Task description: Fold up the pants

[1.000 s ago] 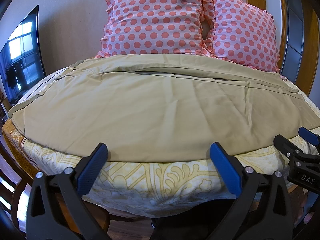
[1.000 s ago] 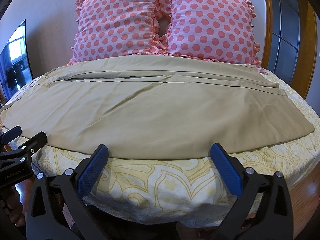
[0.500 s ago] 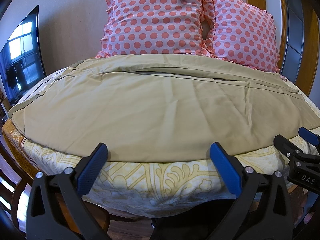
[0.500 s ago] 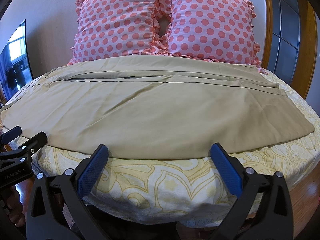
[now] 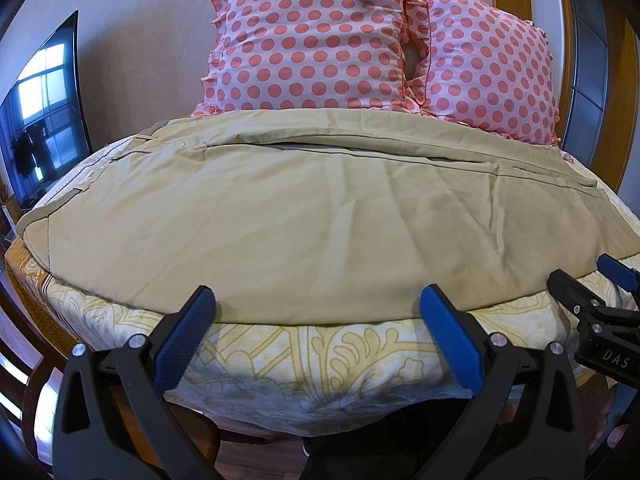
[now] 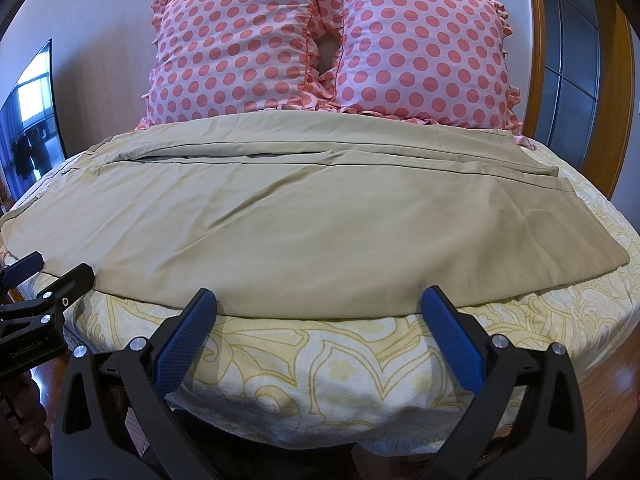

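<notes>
I see a big bed (image 5: 320, 360) with a yellow and white leafy sheet, and it fills most of both views. The tan pants (image 5: 320, 224) lie flat across the bed, spread wide from one side to the other, with the two legs side by side and a long thin gap between them near the far edge. The near edge of the pants sits just past the tips of my grippers. Behind the pants two pink pillows (image 6: 332, 36) with red dots lean up against the wall, touching each other. On the left a dark screen (image 5: 44, 120) shines with a window's light. My left gripper (image 5: 318, 310) is spread wide with nothing in it, and its blue fingers (image 5: 188, 336) hang just before the edge of the pants without touching. My right gripper (image 6: 318, 312) is spread wide too, with nothing in it, in front of the same edge. Each gripper shows up small at the side of the other's view.
</notes>
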A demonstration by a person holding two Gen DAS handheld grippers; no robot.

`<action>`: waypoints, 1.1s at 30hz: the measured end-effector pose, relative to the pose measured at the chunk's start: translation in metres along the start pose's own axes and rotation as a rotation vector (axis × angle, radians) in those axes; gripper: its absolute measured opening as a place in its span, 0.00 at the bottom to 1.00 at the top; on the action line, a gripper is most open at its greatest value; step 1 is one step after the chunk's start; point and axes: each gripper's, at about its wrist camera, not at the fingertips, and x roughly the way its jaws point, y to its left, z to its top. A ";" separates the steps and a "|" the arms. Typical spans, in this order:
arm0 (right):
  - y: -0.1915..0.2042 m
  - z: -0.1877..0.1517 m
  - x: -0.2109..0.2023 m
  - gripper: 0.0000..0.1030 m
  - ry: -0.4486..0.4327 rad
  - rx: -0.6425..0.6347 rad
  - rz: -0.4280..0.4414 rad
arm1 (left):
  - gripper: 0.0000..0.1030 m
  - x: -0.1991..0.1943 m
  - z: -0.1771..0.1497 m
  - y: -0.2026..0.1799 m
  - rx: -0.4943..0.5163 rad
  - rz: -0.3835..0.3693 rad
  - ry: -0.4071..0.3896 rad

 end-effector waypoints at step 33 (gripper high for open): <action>-0.001 -0.004 -0.002 0.99 -0.012 -0.001 0.001 | 0.98 0.000 0.000 0.000 0.001 0.000 -0.002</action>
